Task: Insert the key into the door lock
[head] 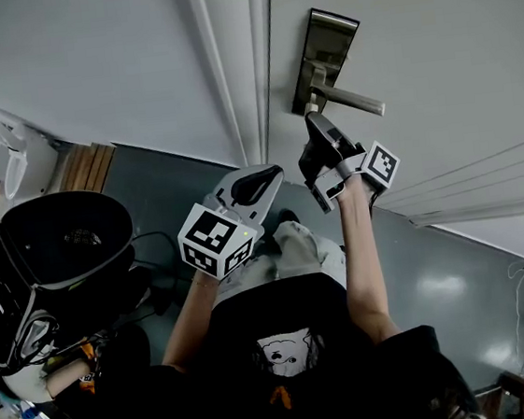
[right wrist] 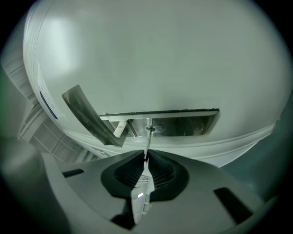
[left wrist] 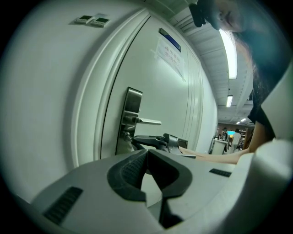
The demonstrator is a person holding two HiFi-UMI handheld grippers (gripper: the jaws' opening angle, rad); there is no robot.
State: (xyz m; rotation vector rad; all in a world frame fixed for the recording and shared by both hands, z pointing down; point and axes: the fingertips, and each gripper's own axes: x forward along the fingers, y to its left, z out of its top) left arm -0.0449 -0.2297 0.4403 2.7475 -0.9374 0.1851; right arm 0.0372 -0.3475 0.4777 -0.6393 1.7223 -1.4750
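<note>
At lock (right wrist: pixel 154 128): key (right wrist: pixel 147 141) tight in R gripper (right wrist: pixel 145 161)

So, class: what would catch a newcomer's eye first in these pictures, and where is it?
The key pinched in the right tool, its tip at the keyhole in the steel lock plate on the white door. Next, the lever handle just above, and the left tool shut on nothing, set back from the door.

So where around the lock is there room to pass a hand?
Free: the bare door above the lock plate and right of the lever handle. Crowded: just below the lever, where the right gripper holds the key at the keyhole.
</note>
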